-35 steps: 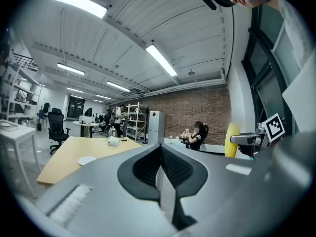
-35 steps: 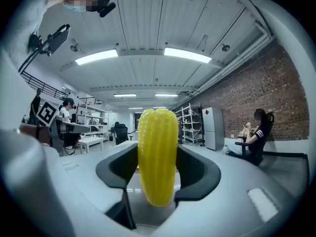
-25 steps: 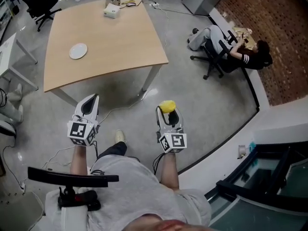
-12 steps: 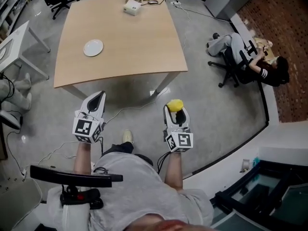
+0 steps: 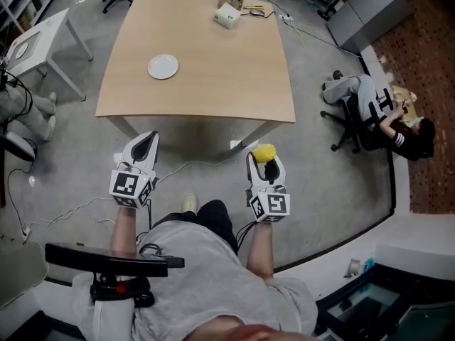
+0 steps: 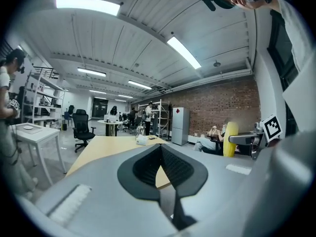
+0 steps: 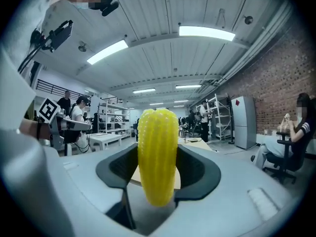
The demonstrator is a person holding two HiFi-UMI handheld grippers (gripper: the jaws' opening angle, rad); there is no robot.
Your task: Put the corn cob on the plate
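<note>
Yellow knobbly corn (image 7: 158, 157) sits clamped in right gripper (image 5: 264, 160); left gripper (image 5: 147, 143) closed, empty; tan table (image 5: 220, 84) edge ahead; round plate (image 5: 163, 67) beyond.

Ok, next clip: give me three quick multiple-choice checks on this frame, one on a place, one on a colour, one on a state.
1. Where is the plate?
A. on the table
B. on the floor
C. on a chair

2. What colour is the corn?
A. green
B. yellow
C. white

3. The right tool is:
A. open and empty
B. shut on the plate
C. shut on the corn

Answers:
1 A: the head view shows it lying on the tabletop.
2 B: the cob is bright yellow in both the head and right gripper views.
3 C: its jaws press the cob from both sides.
</note>
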